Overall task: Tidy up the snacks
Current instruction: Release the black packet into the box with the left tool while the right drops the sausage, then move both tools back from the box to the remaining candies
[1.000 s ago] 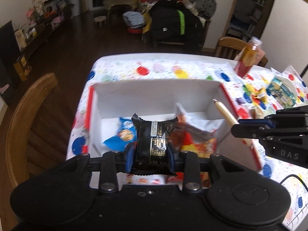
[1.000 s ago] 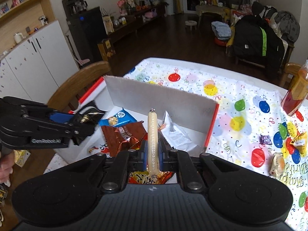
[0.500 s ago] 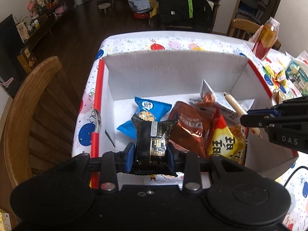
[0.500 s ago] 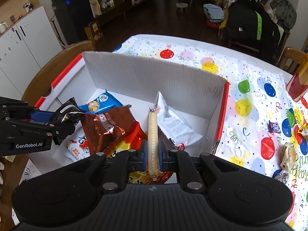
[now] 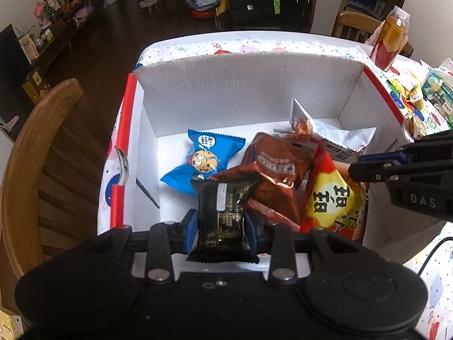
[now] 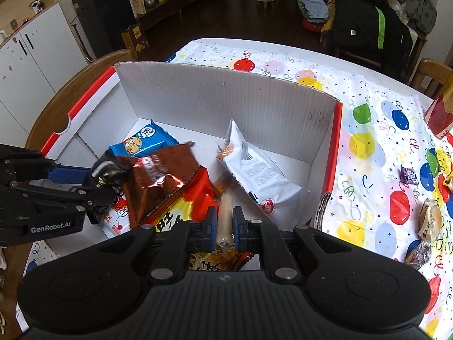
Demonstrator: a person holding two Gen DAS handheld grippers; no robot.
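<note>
A: Left gripper [image 5: 220, 228]?
B: Clamped on the black packet [image 5: 222, 218]. Long axis runs forward along the fingers, far end over the box [image 5: 249, 85] interior, near end sticking back past the pads. It sits low, just above the brown bag [image 5: 276, 181].

A: Right gripper [image 6: 225, 226]?
B: Clamped on the sausage stick [image 6: 224, 212]. Long axis points forward along the fingers, tip down toward the gap between the red-yellow bag [image 6: 181, 206] and the white bag [image 6: 260, 175].

A: Both inside the box?
B: Both over it. Blue cookie packet [image 5: 205, 164] lies on the floor of the box, left of the brown bag.

A: Anything outside?
B: Loose candies [image 6: 430, 221] on the counter [image 6: 376, 153], right of the box, well apart from either gripper.
</note>
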